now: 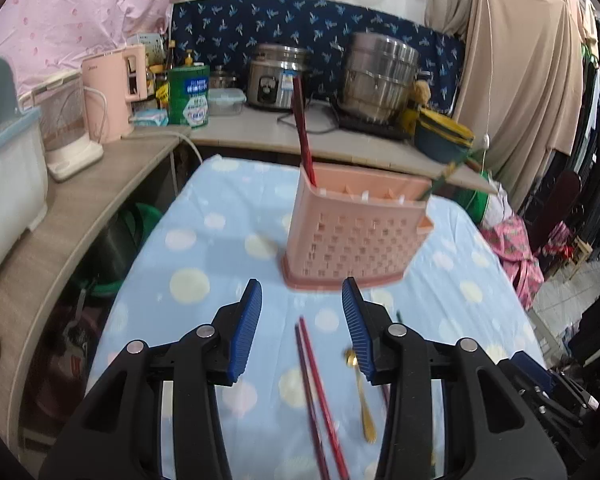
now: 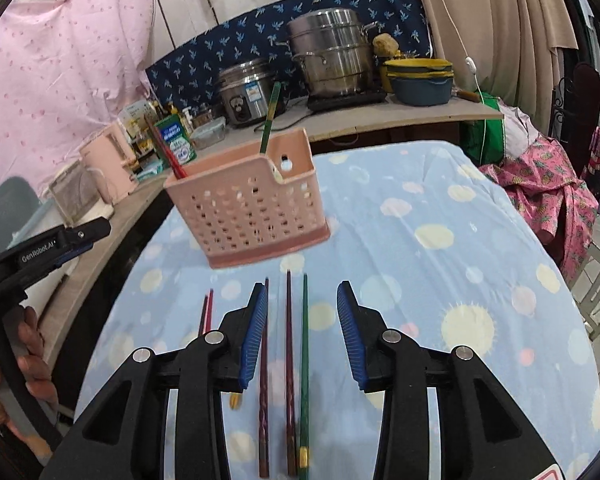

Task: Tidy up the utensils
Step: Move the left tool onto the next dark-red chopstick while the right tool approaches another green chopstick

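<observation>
Below our spread right gripper chopsticks are lying; our left gripper, likewise spread, is facing the pink holder.

Behind my table's dotted blue cloth, a wooden counter meets a navy patterned backdrop and beige curtains.

Left tongs and right tongs both gape, empty.
</observation>
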Demonstrator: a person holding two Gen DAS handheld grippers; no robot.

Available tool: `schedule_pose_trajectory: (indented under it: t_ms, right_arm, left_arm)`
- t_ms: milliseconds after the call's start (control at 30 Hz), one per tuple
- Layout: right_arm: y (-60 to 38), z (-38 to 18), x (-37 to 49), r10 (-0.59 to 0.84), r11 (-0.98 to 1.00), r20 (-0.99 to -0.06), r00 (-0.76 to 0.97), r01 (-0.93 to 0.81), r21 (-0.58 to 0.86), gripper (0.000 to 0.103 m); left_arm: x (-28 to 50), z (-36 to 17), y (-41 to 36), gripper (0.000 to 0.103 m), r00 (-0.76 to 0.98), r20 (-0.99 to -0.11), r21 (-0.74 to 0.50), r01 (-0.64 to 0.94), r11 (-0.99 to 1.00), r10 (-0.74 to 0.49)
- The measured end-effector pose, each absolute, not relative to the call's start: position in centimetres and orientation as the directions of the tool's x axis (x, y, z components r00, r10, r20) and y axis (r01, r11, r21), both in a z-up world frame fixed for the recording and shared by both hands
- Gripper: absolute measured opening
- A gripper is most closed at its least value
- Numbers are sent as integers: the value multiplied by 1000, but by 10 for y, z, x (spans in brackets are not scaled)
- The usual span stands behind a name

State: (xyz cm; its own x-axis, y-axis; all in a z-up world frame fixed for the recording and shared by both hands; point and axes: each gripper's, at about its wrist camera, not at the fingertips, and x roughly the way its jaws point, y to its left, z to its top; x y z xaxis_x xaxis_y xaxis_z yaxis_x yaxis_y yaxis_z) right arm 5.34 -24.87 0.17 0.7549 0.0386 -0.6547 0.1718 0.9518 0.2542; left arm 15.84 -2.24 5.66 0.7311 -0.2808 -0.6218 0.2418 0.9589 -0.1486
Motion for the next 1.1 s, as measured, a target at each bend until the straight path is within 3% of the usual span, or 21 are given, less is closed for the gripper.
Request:
schedule_pose_trajectory:
  t_ms: [367,767,1100]
  right_arm:
    - [-224,-63,17,47,964,-785,618,179,199,35]
    - [-221,-83,10,55,964,-817,574,184,194,18]
    - [-216,-83,7,50,968,-815,578,171,181,18]
  left_arm:
    - [106,-11,-14,40,615,-741,-145,246,959,-269]
    - [78,-38,-14,40,569,-781,-127,259,957,-258]
    - [74,-45,-20,40,552,-792,-122,274,954,-260]
